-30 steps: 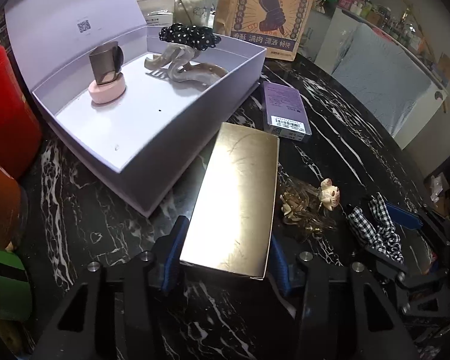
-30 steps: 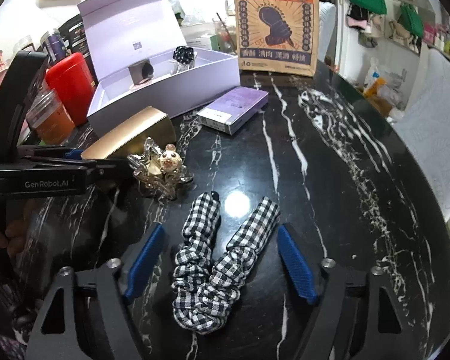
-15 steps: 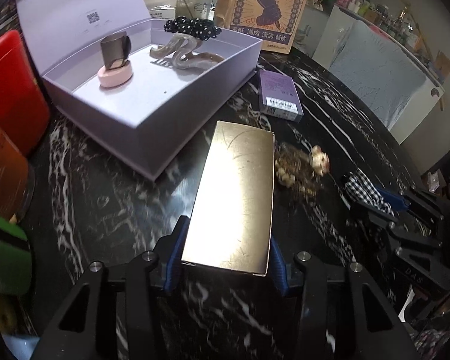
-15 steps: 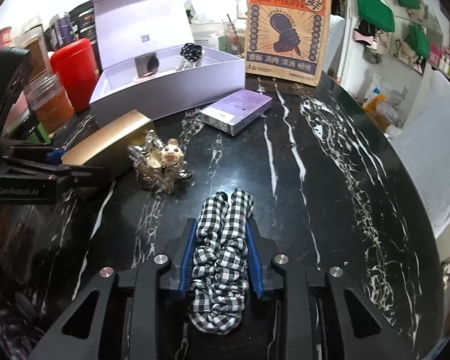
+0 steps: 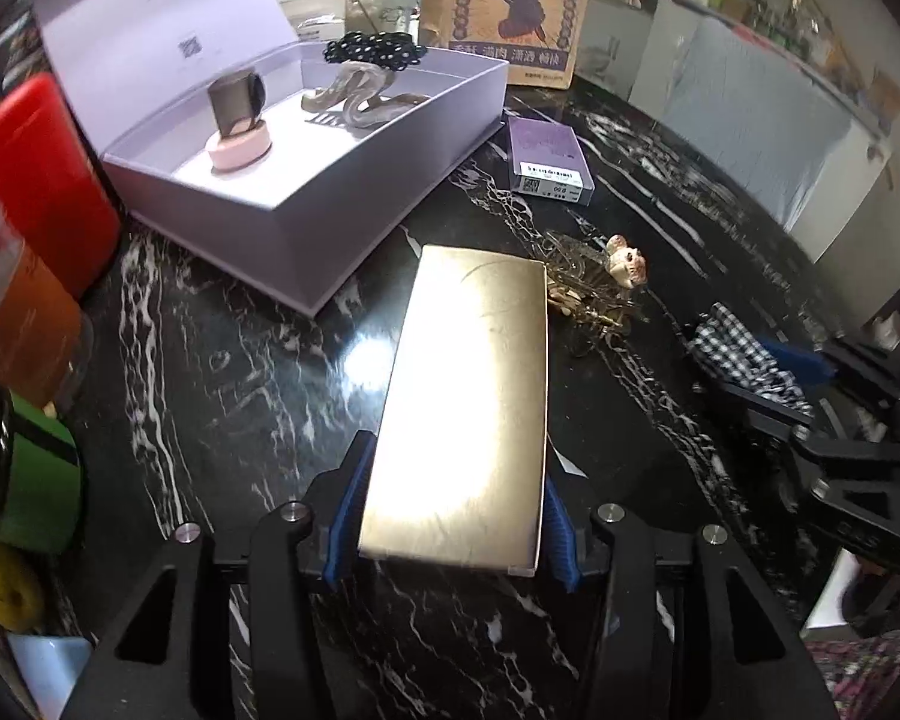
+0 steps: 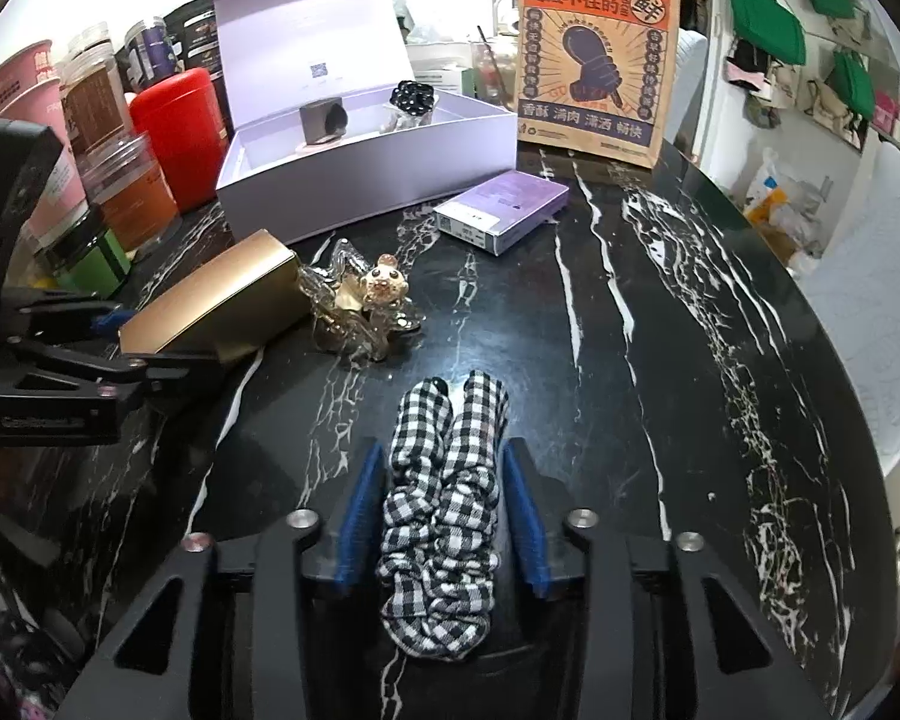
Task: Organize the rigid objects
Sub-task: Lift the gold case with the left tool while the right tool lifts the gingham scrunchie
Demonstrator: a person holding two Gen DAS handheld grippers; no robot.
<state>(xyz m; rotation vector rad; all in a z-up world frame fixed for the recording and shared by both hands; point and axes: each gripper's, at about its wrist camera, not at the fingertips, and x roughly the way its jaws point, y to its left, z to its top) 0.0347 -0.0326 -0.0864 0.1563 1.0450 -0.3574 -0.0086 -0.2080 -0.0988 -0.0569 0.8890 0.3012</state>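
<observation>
My left gripper (image 5: 453, 516) is clamped on the gold box (image 5: 468, 402), its blue pads (image 5: 348, 504) pressed against both long sides at the near end; the log hints at a slight loosening, but the pads sit tight on the box. My right gripper (image 6: 444, 516) has the checked scrunchie (image 6: 444, 498) between its jaws, which are opening now. A thin gap shows on each side, so the pads no longer press the cloth.

I count one gold box, one checked scrunchie, one small purple box (image 6: 501, 210), one glassy hair clip with a little animal figure (image 6: 366, 300), and one open lilac gift box (image 5: 306, 138). Inside that gift box sit three things: a dark cap on a pink base (image 5: 237, 120), a wavy beige claw clip (image 5: 360, 96) and a black dotted scrunchie (image 5: 372, 51).

From the left wrist view the gift box lies at eleven o'clock of the gold box, and the glassy clip sits just beside its far right corner at one o'clock. The small purple box lies at twelve o'clock, beyond it. Jars and a red canister (image 6: 174, 132) crowd the left edge of the black marble table (image 6: 660, 360), and a printed paper bag (image 6: 594, 48) stands at the back.
</observation>
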